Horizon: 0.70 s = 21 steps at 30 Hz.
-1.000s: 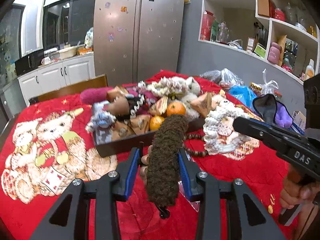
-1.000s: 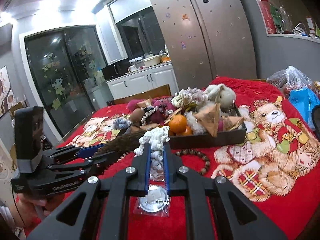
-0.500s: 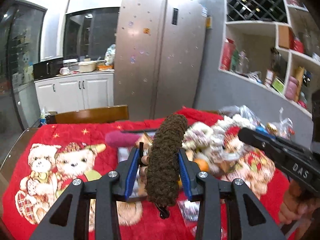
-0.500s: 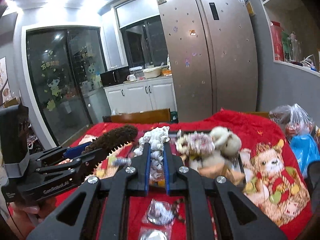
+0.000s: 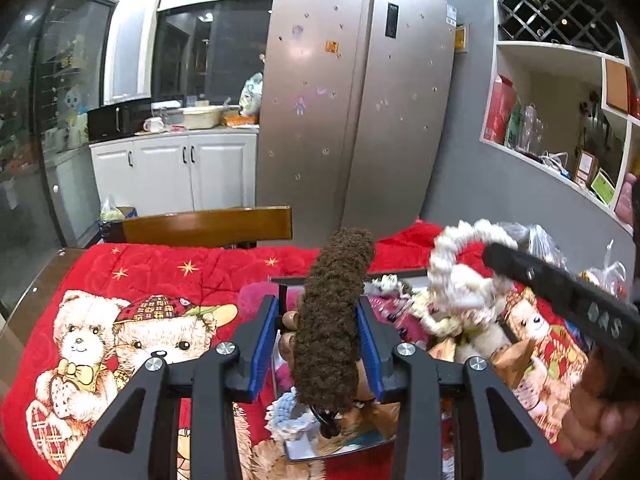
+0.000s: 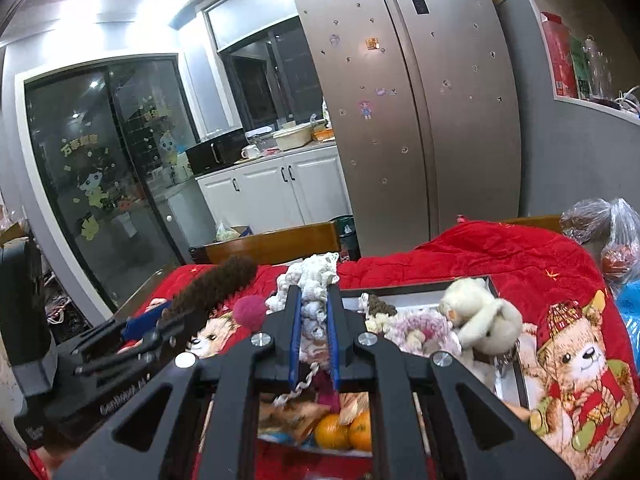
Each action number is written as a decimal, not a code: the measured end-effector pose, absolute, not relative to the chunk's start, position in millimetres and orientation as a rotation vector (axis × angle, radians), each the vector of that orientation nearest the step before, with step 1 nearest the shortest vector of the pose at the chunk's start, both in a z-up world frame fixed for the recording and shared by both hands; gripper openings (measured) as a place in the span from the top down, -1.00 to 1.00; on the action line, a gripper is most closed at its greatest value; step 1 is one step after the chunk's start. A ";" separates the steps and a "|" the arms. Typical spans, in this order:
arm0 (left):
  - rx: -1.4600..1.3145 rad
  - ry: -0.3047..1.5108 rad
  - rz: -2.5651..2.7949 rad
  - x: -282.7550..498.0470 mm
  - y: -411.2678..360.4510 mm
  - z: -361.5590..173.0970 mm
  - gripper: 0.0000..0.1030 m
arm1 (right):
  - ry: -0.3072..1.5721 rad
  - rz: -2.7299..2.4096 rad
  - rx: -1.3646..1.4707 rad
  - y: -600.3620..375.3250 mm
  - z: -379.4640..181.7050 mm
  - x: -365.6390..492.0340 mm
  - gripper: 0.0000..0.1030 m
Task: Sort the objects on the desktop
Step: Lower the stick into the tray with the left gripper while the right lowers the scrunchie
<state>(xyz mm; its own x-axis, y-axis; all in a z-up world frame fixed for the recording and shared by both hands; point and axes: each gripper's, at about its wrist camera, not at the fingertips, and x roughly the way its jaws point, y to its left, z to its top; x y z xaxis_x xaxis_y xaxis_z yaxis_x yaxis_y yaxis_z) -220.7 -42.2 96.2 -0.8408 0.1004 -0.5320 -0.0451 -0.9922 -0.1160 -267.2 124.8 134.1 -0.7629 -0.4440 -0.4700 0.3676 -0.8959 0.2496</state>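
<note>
- A long, fuzzy brown plush piece point(image 5: 334, 320) stands between the blue pads of the left tool point(image 5: 318, 344), its long axis running forward along the fingers, its far tip well past them and a short dark cord hanging from its near end.
- The left tool's jaws sit at a middling width with the brown piece filling the gap; both pads appear to press on it.
- Below and just ahead of the brown piece lies a dark tray point(image 5: 404, 273) on the red teddy-bear blanket point(image 5: 160, 276) that covers the tabletop. The tray is crowded with soft toys, a pale blue knitted piece point(image 5: 286, 416) and paper-wrapped items.
- A cream knitted rope toy point(image 6: 310, 300) is pinched in the right tool point(image 6: 314, 344), whose jaws are narrow and clamped on it; the toy's top puffs out above the fingertips.
- From the right wrist view the tray point(image 6: 420, 286) sits directly under and ahead of that tool, with two oranges point(image 6: 346, 432) beneath it and a cream plush animal point(image 6: 480, 316) to its right.
- Both tools hang side by side over the tray, the left one toward the tray's left part. Judged from this, the coming move for each is straight down and release, with little sideways travel.
</note>
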 end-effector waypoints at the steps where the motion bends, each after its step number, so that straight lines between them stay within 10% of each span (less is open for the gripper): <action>1: -0.876 -0.133 2.938 -223.1 -44.8 91.3 0.25 | -0.199 -2.599 0.745 123.2 130.1 -272.9 0.77; 21: -0.886 -0.128 2.917 -229.2 -50.5 81.4 0.30 | -0.137 -2.566 0.886 118.9 75.2 -310.2 0.76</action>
<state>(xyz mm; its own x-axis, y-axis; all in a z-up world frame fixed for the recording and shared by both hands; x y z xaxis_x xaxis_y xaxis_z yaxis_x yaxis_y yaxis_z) -229.2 -50.5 81.4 -0.8277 0.1101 -0.5503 -0.0616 -0.9925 -0.1060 -310.2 118.9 75.2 -0.7088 -0.4190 -0.5674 0.3562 -0.9070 0.2248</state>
